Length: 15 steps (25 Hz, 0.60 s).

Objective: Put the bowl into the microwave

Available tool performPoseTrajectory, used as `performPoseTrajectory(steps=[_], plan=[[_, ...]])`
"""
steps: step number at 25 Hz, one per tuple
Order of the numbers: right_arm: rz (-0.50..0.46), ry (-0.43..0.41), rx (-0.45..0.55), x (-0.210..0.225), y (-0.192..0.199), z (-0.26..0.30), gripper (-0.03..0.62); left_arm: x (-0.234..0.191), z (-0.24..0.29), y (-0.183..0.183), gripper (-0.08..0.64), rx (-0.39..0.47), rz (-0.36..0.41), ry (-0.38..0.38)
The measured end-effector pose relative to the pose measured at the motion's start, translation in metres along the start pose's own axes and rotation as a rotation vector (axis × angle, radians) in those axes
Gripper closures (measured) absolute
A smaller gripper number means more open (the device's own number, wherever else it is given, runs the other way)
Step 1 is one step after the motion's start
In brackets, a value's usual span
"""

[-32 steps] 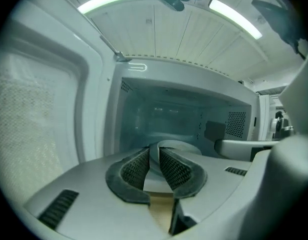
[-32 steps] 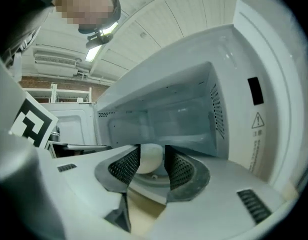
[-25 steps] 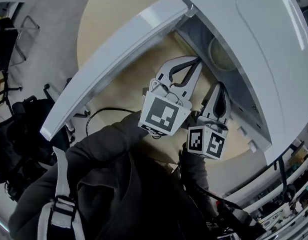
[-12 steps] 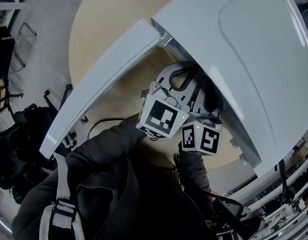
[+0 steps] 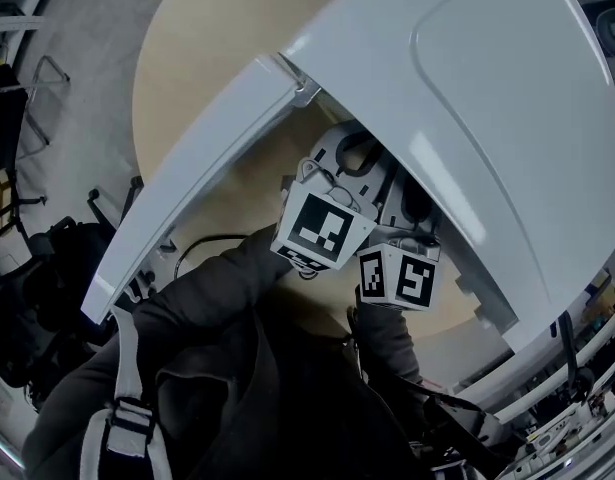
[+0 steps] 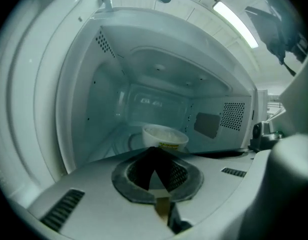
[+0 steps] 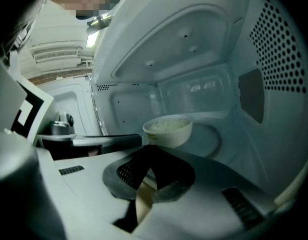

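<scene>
Looking for the bowl (image 6: pixel 165 136) — is it inside yet?

Yes. It sits upright on the glass turntable (image 7: pixel 214 139) in the microwave (image 5: pixel 467 118), whose door (image 5: pixel 187 198) is swung wide.

And the tools?

The left gripper (image 6: pixel 153 147) has its jaws brought together on nothing. The right gripper (image 7: pixel 149 146) is likewise pinched closed and empty. Both tips point at the bowl's near side, very close — whether they touch it, neither gripper view settles.

What changed over the last second?

In the head view, the cavity mouth, the bowl and both sets of jaws were showing. Now the microwave's roof covers them, and only the marker cubes (image 5: pixel 322 230) stick out below its edge.

Meaning?

I'd judge the placing done. What's left, likely, is backing both tools out without nudging the bowl, then shutting the door.
</scene>
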State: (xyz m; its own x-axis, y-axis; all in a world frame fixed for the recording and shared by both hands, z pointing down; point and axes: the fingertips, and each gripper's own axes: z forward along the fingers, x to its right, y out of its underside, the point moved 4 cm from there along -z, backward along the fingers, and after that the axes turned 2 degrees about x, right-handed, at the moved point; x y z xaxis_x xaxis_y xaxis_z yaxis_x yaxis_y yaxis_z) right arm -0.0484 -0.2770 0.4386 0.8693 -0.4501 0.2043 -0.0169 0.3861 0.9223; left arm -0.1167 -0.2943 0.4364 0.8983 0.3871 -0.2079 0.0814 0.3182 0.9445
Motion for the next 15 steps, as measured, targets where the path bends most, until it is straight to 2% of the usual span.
performPoseTrajectory(steps=[3, 6, 9, 12, 15], plan=[[0.008, -0.015, -0.012, -0.011, 0.005, -0.015, 0.583, 0.006, -0.021, 0.008, 0.551, -0.021, -0.015, -0.003], [0.068, -0.035, -0.024, -0.029, 0.013, -0.037, 0.583, 0.005, -0.051, 0.013, 0.551, -0.039, 0.001, -0.011], [0.131, -0.011, -0.017, -0.042, 0.013, -0.06, 0.583, 0.002, -0.086, 0.008, 0.551, -0.039, 0.023, -0.012], [0.141, 0.03, 0.029, -0.054, 0.007, -0.081, 0.583, 0.005, -0.113, 0.0, 0.551, -0.033, 0.035, 0.003], [0.143, 0.036, 0.056, -0.071, 0.004, -0.104, 0.583, 0.018, -0.134, -0.014, 0.551, -0.002, 0.054, 0.023]])
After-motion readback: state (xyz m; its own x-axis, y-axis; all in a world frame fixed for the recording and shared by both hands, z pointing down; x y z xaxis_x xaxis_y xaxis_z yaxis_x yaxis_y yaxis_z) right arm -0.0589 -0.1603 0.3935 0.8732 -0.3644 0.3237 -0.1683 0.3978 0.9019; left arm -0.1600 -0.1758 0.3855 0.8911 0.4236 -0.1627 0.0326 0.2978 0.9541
